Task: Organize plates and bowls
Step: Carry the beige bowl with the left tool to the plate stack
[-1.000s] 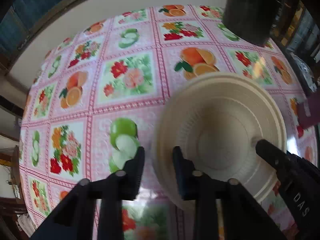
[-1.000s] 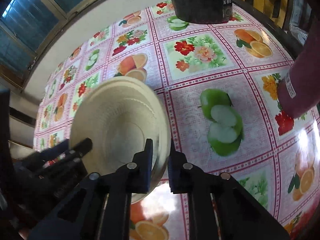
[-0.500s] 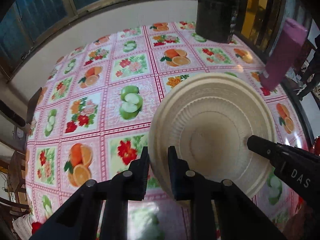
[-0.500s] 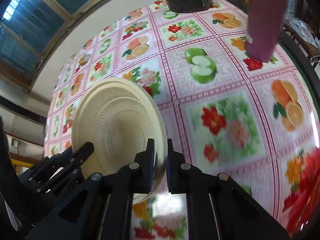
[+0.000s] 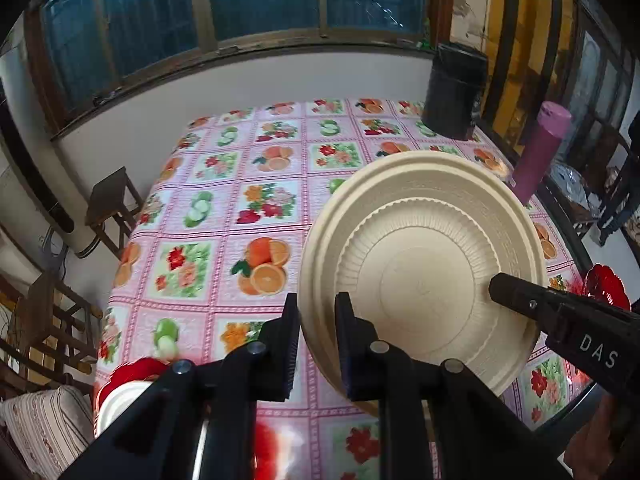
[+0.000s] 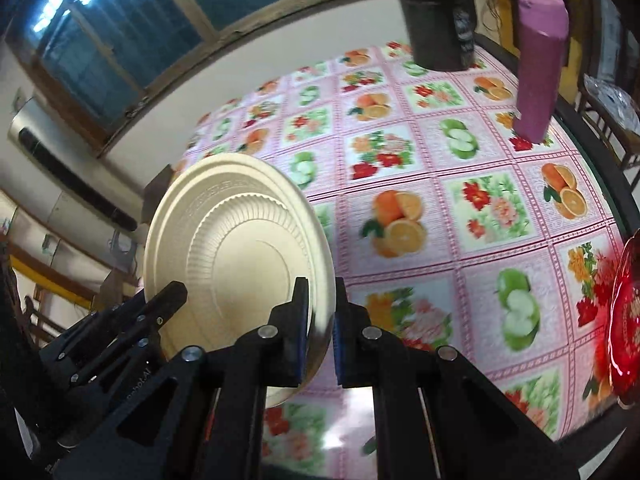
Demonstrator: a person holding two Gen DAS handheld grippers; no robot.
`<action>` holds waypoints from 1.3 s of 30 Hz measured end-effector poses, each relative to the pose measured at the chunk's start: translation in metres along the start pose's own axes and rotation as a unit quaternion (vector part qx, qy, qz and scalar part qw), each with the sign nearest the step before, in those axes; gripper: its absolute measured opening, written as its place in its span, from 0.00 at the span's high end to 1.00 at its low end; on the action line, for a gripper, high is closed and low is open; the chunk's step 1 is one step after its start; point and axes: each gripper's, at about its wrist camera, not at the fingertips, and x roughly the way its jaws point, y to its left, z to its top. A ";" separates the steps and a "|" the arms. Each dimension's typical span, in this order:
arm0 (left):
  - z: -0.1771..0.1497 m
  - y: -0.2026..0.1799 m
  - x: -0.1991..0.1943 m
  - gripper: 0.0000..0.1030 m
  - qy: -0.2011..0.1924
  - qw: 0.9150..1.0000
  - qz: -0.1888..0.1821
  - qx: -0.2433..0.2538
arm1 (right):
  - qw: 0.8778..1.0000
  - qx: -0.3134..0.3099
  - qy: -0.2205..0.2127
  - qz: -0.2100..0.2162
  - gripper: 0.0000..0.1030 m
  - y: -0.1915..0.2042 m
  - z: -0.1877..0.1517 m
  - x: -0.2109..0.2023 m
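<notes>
Two grippers are clamped on one cream plate (image 5: pixel 420 264), held tilted above the tablecloth (image 5: pixel 224 216). Its left rim is pinched by the left gripper (image 5: pixel 316 340), its right rim by the right gripper (image 6: pixel 320 328). A purple bottle (image 6: pixel 538 64) stands well ahead.

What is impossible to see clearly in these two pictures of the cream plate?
- Left wrist view: the red and white item at the lower left is blurred and partly behind the left claw.
- Right wrist view: the red glass dish is cut off by the right edge.
- Both views: the underside of the cream plate faces away.
- Right wrist view: the label on the black container is too blurred to read.
</notes>
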 end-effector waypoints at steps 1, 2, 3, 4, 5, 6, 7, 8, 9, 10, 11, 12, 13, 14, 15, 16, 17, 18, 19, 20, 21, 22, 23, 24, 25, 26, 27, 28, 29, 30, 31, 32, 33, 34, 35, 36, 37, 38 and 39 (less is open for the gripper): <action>-0.003 0.006 -0.006 0.81 -0.004 1.000 0.002 -0.005 | 1.000 -0.005 -0.002 0.003 0.89 0.006 -0.004 -0.003; -0.007 0.013 -0.012 0.81 -0.008 1.000 0.004 -0.009 | 1.000 -0.009 -0.003 0.005 0.89 0.011 -0.007 -0.006; -0.010 0.018 -0.017 0.81 -0.011 1.000 0.006 -0.012 | 1.000 -0.015 -0.005 0.007 0.88 0.016 -0.011 -0.008; -0.013 0.023 -0.022 0.81 -0.015 1.000 0.009 -0.014 | 1.000 -0.021 -0.007 0.009 0.88 0.023 -0.015 -0.011; -0.016 0.029 -0.026 0.81 -0.018 1.000 0.012 -0.017 | 0.999 -0.030 -0.010 0.011 0.88 0.031 -0.018 -0.014; -0.020 0.035 -0.030 0.81 -0.020 0.999 0.014 -0.021 | 0.999 -0.033 -0.011 0.012 0.88 0.035 -0.021 -0.016; -0.022 0.039 -0.032 0.81 -0.021 0.999 0.016 -0.024 | 0.999 -0.037 -0.012 0.015 0.88 0.041 -0.025 -0.017; -0.025 0.045 -0.035 0.81 -0.022 0.999 0.018 -0.028 | 0.999 -0.041 -0.012 0.018 0.88 0.047 -0.028 -0.018; -0.027 0.050 -0.038 0.81 -0.023 0.999 0.021 -0.031 | 0.999 -0.045 -0.012 0.020 0.88 0.053 -0.031 -0.019; -0.030 0.055 -0.041 0.81 -0.024 0.999 0.024 -0.033 | 0.999 -0.048 -0.012 0.021 0.88 0.058 -0.033 -0.018; -0.033 0.060 -0.043 0.81 -0.024 0.999 0.027 -0.036 | 0.998 -0.052 -0.010 0.024 0.88 0.064 -0.036 -0.018; -0.036 0.066 -0.046 0.81 -0.025 0.998 0.030 -0.040 | 0.998 -0.056 -0.010 0.026 0.88 0.070 -0.038 -0.018; -0.038 0.070 -0.048 0.81 -0.025 0.998 0.033 -0.043 | 0.998 -0.060 -0.010 0.028 0.88 0.076 -0.040 -0.017; -0.040 0.075 -0.049 0.81 -0.026 0.998 0.036 -0.046 | 0.997 -0.064 -0.009 0.030 0.88 0.081 -0.042 -0.017; -0.043 0.080 -0.052 0.81 -0.026 0.998 0.040 -0.049 | 0.997 -0.068 -0.007 0.032 0.88 0.086 -0.043 -0.016; -0.046 0.085 -0.054 0.81 -0.027 0.997 0.043 -0.052 | 0.997 -0.073 -0.005 0.034 0.88 0.094 -0.046 -0.015; -0.049 0.090 -0.055 0.81 -0.026 0.997 0.046 -0.056 | 0.996 -0.078 -0.003 0.035 0.88 0.099 -0.048 -0.014; -0.053 0.095 -0.057 0.81 -0.026 0.997 0.050 -0.060 | 0.996 -0.082 -0.002 0.037 0.88 0.105 -0.049 -0.013; -0.055 0.101 -0.059 0.81 -0.026 0.996 0.052 -0.065 | 0.995 -0.088 0.000 0.038 0.88 0.111 -0.052 -0.011; -0.058 0.105 -0.059 0.81 -0.026 0.996 0.055 -0.068 | 0.995 -0.094 0.003 0.041 0.88 0.117 -0.054 -0.009; -0.061 0.110 -0.060 0.81 -0.024 0.995 0.057 -0.072 | 0.994 -0.100 0.005 0.043 0.88 0.122 -0.057 -0.008; -0.064 0.115 -0.060 0.81 -0.022 0.995 0.058 -0.075 | 0.993 -0.105 0.006 0.043 0.88 0.128 -0.059 -0.007; -0.069 0.120 -0.059 0.81 -0.018 0.995 0.061 -0.079 | 0.993 -0.111 0.008 0.044 0.88 0.132 -0.062 -0.006; -0.074 0.123 -0.059 0.81 -0.015 0.995 0.063 -0.081 | 0.992 -0.116 0.011 0.044 0.88 0.136 -0.065 -0.004; -0.080 0.127 -0.058 0.81 -0.010 0.994 0.066 -0.084 | 0.991 -0.121 0.018 0.045 0.88 0.142 -0.069 -0.001; -0.086 0.130 -0.057 0.80 -0.005 0.994 0.069 -0.085 | 0.991 -0.124 0.024 0.045 0.88 0.145 -0.073 0.003; -0.093 0.133 -0.054 0.80 0.003 0.994 0.073 -0.086 | 0.990 -0.128 0.030 0.044 0.88 0.148 -0.076 0.006; -0.100 0.137 -0.052 0.80 0.012 0.993 0.077 -0.087 | 0.990 -0.132 0.038 0.042 0.88 0.152 -0.081 0.011; -0.107 0.140 -0.049 0.80 0.021 0.992 0.080 -0.090 | 0.989 -0.136 0.049 0.039 0.88 0.155 -0.087 0.017; -0.114 0.143 -0.046 0.80 0.031 0.992 0.085 -0.092 | 0.988 -0.141 0.060 0.037 0.88 0.159 -0.094 0.023; -0.121 0.146 -0.042 0.80 0.041 0.991 0.090 -0.094 | 0.987 -0.144 0.067 0.036 0.88 0.161 -0.099 0.028; -0.126 0.149 -0.039 0.80 0.050 0.990 0.094 -0.096 | 0.985 -0.148 0.076 0.034 0.87 0.163 -0.105 0.034; -0.132 0.153 -0.037 0.80 0.060 0.988 0.098 -0.100 | 0.984 -0.152 0.087 0.031 0.87 0.166 -0.110 0.042; -0.135 0.156 -0.035 0.80 0.067 0.987 0.099 -0.103 | 0.982 -0.156 0.099 0.028 0.87 0.170 -0.117 0.049; -0.138 0.158 -0.033 0.78 0.074 0.987 0.100 -0.102 | 0.981 -0.161 0.107 0.025 0.87 0.172 -0.121 0.056; -0.141 0.160 -0.031 0.76 0.080 0.986 0.104 -0.099 | 0.979 -0.167 0.115 0.020 0.86 0.176 -0.126 0.062; -0.143 0.161 -0.029 0.71 0.085 0.985 0.111 -0.098 | 0.978 -0.173 0.120 0.012 0.86 0.179 -0.130 0.067; -0.145 0.163 -0.029 0.64 0.087 0.984 0.118 -0.098 | 0.977 -0.178 0.121 0.007 0.86 0.181 -0.133 0.070; -0.146 0.167 -0.030 0.60 0.088 0.983 0.126 -0.102 | 0.976 -0.181 0.122 0.004 0.84 0.183 -0.134 0.073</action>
